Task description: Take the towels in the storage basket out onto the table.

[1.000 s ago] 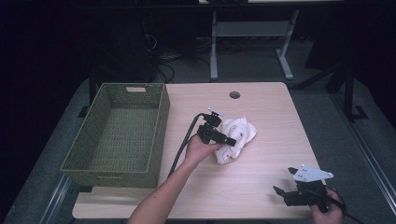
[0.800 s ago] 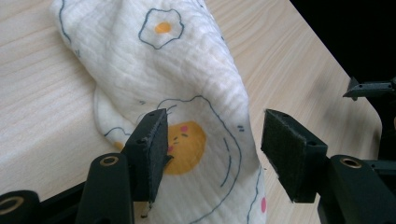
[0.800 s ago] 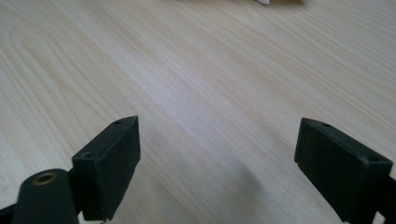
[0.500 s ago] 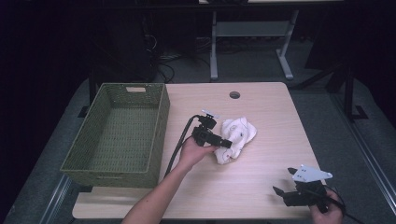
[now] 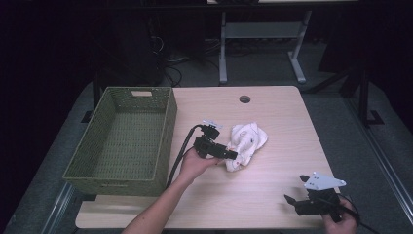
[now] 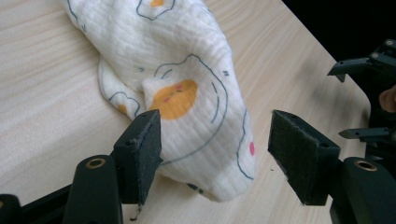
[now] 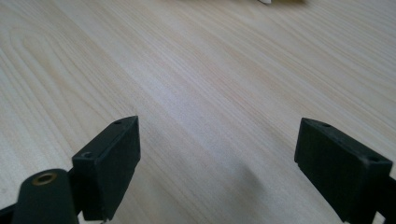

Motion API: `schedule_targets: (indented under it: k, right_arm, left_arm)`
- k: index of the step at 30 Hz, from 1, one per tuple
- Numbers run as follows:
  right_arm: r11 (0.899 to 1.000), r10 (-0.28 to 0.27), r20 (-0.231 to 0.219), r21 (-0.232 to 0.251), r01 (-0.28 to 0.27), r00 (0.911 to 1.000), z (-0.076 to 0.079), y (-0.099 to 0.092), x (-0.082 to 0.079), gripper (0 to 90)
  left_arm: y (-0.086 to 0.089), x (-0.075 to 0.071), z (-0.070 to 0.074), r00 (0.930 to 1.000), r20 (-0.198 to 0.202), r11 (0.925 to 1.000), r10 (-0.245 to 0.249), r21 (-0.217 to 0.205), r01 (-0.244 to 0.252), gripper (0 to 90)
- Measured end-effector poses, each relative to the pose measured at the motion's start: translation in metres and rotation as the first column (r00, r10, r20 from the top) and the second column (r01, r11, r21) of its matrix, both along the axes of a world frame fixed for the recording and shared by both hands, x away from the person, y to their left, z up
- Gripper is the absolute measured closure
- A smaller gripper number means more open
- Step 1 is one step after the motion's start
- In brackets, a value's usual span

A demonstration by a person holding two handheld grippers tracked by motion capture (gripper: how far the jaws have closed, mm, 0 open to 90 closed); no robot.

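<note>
Since the frame one second back, the left tool (image 5: 233,155) has shifted slightly left and down toward the cloth's near corner; the right tool (image 5: 296,189) has barely moved. The cloth (image 5: 247,143) lies where it did.

Near edge: right hand (image 5: 342,222) at the bottom right corner of the worktop (image 5: 277,117), holding the right tool just above the surface, grey plate on top. In the right gripper view, its jaws stand wide apart with only bare wood grain between them; a sliver of cloth shows at the top edge.

Mid worktop: left hand (image 5: 195,164) holds the left tool, cable trailing back along the basket side. In the left gripper view, the left tool (image 6: 212,140) has its jaws spread, straddling the near end of the cloth (image 6: 187,88). The left pad (image 6: 148,149) is touching or nearly touching the fabric; the right pad (image 6: 294,158) is clear of it. No pinch on it yet. The cloth is white, crumpled, printed with orange-centred shapes outlined in dark blue, and rests on the worktop near its centre. The right tool (image 6: 369,93) is seen farther off at the right edge.

Left of the cloth: green woven basket (image 5: 168,126), standing on the worktop's left side, apart from the cloth.

Far: a round hole (image 5: 244,99) in the worktop near the back edge.
</note>
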State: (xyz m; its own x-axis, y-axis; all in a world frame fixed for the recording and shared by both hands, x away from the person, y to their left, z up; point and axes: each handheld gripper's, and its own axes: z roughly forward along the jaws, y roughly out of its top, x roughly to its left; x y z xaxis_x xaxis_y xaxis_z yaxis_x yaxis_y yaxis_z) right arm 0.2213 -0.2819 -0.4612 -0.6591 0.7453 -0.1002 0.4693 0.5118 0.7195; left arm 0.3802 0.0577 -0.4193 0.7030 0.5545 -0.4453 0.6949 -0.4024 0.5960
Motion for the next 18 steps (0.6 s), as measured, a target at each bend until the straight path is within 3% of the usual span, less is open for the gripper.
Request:
schedule_targets:
  k: [18]
  right_arm:
    - [1.000, 0.007, -0.004, -0.009, -0.007, 1.0000, 0.000, 0.002, 0.001, 14.0]
  left_arm:
    - [0.017, -0.024, -0.006, 0.9994, 0.007, 0.9993, -0.034, 0.015, 0.034, 27.3]
